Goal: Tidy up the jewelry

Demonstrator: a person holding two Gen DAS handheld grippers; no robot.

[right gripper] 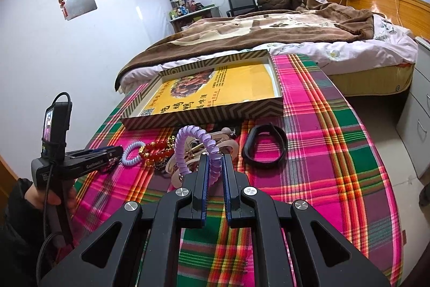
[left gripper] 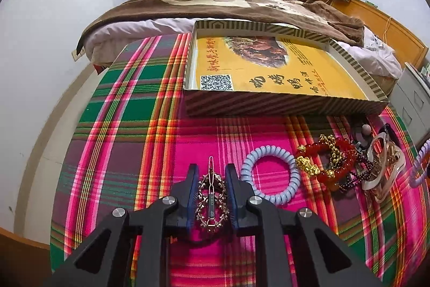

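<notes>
My left gripper (left gripper: 211, 174) is shut on a gold ornate hair clip (left gripper: 211, 202) low over the plaid cloth; it also shows in the right wrist view (right gripper: 107, 156). My right gripper (right gripper: 215, 160) is shut on a purple coil hair tie (right gripper: 197, 149), lifted above a pile of jewelry. The pile holds a red and gold bead bracelet (left gripper: 326, 162), a clear hair claw (left gripper: 383, 171) and a pale blue coil hair tie (left gripper: 270, 175). A black band (right gripper: 264, 148) lies to the right. A striped shallow box (left gripper: 268, 105) with a yellow bottom stands behind.
The plaid cloth (left gripper: 129, 125) covers a table with edges to the left and right. A bed with a brown blanket (right gripper: 268, 28) is behind the box. A grey drawer cabinet (right gripper: 414, 109) stands at the right.
</notes>
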